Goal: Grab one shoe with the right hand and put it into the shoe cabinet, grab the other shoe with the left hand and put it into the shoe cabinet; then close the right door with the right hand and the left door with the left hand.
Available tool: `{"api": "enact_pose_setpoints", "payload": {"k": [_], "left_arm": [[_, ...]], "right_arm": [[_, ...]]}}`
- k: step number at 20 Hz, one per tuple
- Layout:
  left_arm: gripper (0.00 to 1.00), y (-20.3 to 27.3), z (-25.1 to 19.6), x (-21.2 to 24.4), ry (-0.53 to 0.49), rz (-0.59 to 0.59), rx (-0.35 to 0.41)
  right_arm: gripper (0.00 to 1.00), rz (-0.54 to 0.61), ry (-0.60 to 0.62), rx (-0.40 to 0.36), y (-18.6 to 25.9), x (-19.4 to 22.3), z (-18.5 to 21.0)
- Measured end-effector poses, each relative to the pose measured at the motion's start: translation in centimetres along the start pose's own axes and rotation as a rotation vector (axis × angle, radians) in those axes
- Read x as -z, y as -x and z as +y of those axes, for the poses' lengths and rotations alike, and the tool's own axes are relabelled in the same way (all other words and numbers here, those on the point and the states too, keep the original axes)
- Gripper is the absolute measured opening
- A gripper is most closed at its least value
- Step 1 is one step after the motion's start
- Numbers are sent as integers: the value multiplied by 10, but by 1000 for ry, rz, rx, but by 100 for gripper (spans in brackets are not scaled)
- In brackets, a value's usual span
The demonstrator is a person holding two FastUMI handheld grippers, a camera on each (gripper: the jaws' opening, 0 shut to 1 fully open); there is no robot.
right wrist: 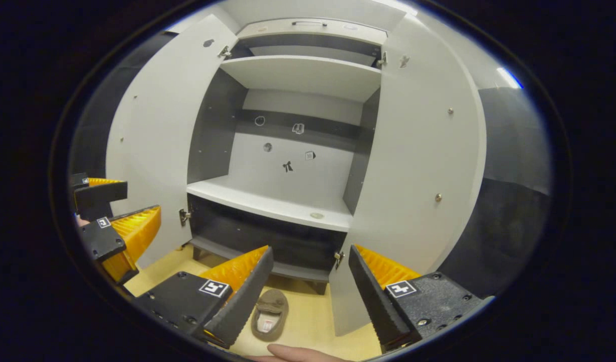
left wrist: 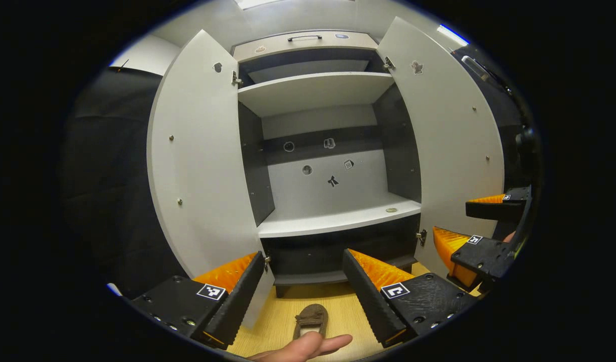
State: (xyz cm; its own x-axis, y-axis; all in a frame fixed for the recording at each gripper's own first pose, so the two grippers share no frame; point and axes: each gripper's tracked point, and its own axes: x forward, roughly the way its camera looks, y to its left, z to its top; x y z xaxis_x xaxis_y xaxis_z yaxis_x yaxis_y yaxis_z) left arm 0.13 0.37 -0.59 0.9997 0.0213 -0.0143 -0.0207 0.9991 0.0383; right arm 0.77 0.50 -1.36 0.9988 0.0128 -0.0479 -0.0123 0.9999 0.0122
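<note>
In the left gripper view the left door (left wrist: 200, 151) stands swung open, then the cabinet (left wrist: 313, 95) with its bare white shelf (left wrist: 338, 218), then the right door (left wrist: 446, 146), also open. The left tool (left wrist: 303, 284) hangs spread wide with nothing between its fingers. Below it a brown shoe (left wrist: 311, 320) lies on the wooden floor (left wrist: 348, 306) just in front of the cabinet, and a hand (left wrist: 303, 348) shows at the lower edge beside the shoe. At far right sits the right tool (left wrist: 469, 229) — fingers apart, empty.

In the right gripper view the left tool (right wrist: 122, 208) shows at far left, while the right tool (right wrist: 308, 291) gapes over a shoe (right wrist: 271, 312) on the floor — touching nothing.
</note>
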Motion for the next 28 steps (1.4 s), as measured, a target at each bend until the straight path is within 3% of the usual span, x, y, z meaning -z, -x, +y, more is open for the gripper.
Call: {"api": "enact_pose_setpoints", "payload": {"k": [3, 6, 10, 15, 19, 21, 22, 23, 24, 26, 28], "left_arm": [[96, 0, 0, 13, -9, 29, 0], [96, 1, 5, 30, -51, 66, -2], [96, 1, 9, 53, -26, 97, 10], [96, 3, 22, 92, -29, 129, -10], [97, 17, 32, 139, -57, 256, -10], [96, 21, 39, 142, -79, 267, -18], [96, 23, 42, 143, -80, 270, -21], [96, 24, 44, 142, -72, 268, -22], [96, 24, 45, 140, -59, 265, -18], [96, 22, 46, 137, -48, 256, -18], [97, 20, 45, 132, -52, 243, -13]], "right_arm": [[100, 53, 28, -47, -4, 24, 16], [100, 163, 51, -97, -10, 73, 38], [97, 253, 104, -172, -26, 146, 78], [96, 397, 135, -194, -67, 240, 122], [92, 487, 176, -167, -100, 292, 139], [84, 555, 206, -48, -113, 310, 127], [63, 566, 232, -8, -117, 312, 119], [55, 555, 255, 19, -121, 310, 114], [24, 558, 260, 22, -121, 312, 119], [11, 568, 284, 32, -119, 310, 116], [7, 567, 271, 43, -114, 303, 114]]}}
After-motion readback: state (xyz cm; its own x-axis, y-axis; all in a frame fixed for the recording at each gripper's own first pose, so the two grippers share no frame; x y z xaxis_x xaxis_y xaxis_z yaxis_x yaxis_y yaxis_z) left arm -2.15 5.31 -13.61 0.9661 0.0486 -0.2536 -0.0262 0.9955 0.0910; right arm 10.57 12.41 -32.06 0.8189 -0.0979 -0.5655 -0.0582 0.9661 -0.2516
